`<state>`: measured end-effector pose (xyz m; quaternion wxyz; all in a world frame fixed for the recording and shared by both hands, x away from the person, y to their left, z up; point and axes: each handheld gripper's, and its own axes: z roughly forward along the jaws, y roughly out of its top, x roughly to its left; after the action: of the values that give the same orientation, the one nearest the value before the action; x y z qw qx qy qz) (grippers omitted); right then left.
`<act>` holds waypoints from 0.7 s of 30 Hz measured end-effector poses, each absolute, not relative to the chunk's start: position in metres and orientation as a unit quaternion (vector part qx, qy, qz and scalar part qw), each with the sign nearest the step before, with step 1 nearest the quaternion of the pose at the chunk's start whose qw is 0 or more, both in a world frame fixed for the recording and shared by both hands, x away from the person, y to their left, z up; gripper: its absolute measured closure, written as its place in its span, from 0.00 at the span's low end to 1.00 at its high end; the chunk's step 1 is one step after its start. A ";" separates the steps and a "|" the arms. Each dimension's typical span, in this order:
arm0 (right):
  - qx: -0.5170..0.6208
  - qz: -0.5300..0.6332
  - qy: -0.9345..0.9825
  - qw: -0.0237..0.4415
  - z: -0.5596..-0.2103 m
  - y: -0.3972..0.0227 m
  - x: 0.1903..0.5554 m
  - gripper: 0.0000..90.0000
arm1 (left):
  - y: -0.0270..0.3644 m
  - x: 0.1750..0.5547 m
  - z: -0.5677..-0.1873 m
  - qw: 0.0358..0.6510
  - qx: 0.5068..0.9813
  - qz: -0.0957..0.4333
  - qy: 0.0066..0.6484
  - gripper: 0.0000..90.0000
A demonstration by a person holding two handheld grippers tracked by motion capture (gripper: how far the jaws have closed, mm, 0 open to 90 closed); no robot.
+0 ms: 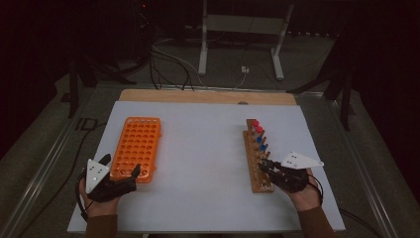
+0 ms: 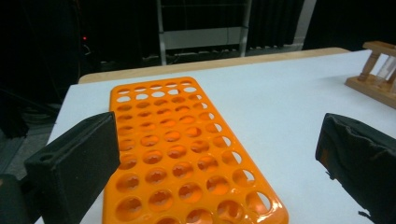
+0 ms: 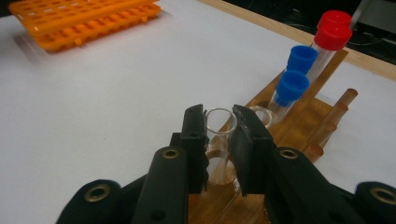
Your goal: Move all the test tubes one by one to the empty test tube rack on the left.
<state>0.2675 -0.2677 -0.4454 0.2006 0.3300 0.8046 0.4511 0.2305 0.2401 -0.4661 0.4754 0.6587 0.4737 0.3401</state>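
Clear glass tube pinched at the wooden rack

Glass shows between the jaws of the right tongs: they are closed on an uncapped clear tube, gripping it just under its open rim, one black jaw on each side. The tube stands upright in a hole of the wooden rack, at the rack's near end on the right side of the white bench. Farther along the same rack stand two blue-capped tubes and, beyond them, two red-capped tubes. A second uncapped tube sits just behind the gripped one.

On the left side of the bench lies the orange rack, flat, its many round holes unfilled. The left tongs rest at the near end of this rack with jaws spread wide apart, one on either side of its near corner, holding nothing. The two racks are well apart
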 end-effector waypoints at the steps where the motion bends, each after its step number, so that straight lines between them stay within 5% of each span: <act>1: 0.330 0.453 0.805 0.195 -0.442 -0.269 0.268 0.84 | 0.239 0.231 -0.466 0.477 0.659 0.337 0.474 0.00; 21: 0.322 0.487 0.790 0.189 -0.387 -0.273 0.275 0.84 | 0.191 0.238 -0.430 0.502 0.683 0.322 0.422 0.00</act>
<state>0.2752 -0.2731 -0.3873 0.1889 0.3219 0.7896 0.4870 0.2379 0.1907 -0.4297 0.5023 0.6826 0.4218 0.3222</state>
